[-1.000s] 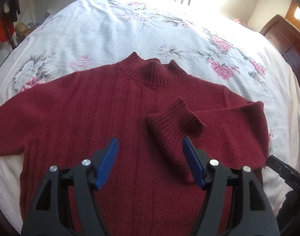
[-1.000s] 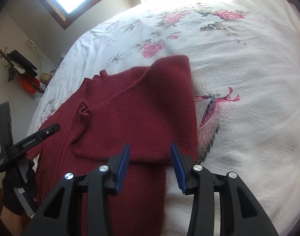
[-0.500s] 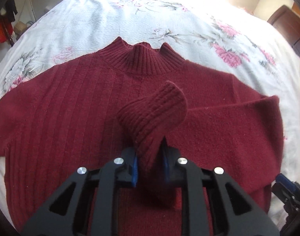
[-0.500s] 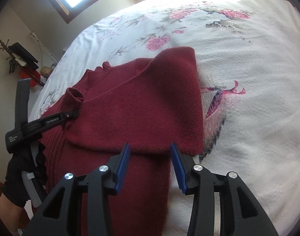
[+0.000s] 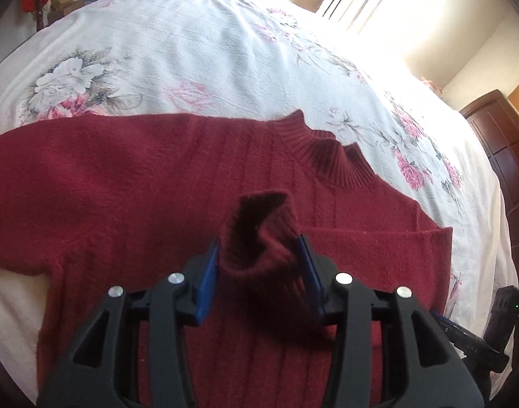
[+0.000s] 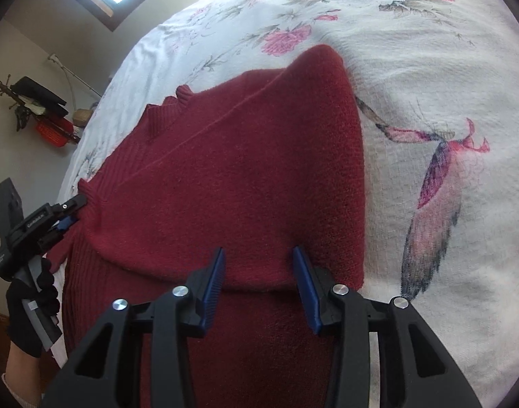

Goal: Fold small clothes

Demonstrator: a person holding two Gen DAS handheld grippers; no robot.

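Between the blue pads of the left gripper point(image 5: 258, 273) sits the ribbed cuff point(image 5: 261, 224) — clamped, lifted above the red sweater point(image 5: 130, 183). Right gripper point(image 6: 258, 287) hovers parted and empty over the folded sleeve point(image 6: 259, 170). Beyond — floral bedspread point(image 5: 191, 54).

Sweater point(image 5: 157, 183): dark red throughout, ribbed collar point(image 5: 330, 159) and cuff point(image 5: 259, 224) the same red. Bedspread point(image 5: 191, 51): white, printed with pink flowers and grey-green leaves; one pink-and-grey bird motif point(image 6: 433, 210). Both grippers, left point(image 5: 259, 272) and right point(image 6: 259, 282): black frames, blue pads, silver screws. Glove point(image 6: 31, 309): black. Furniture point(image 5: 504, 156): dark brown.
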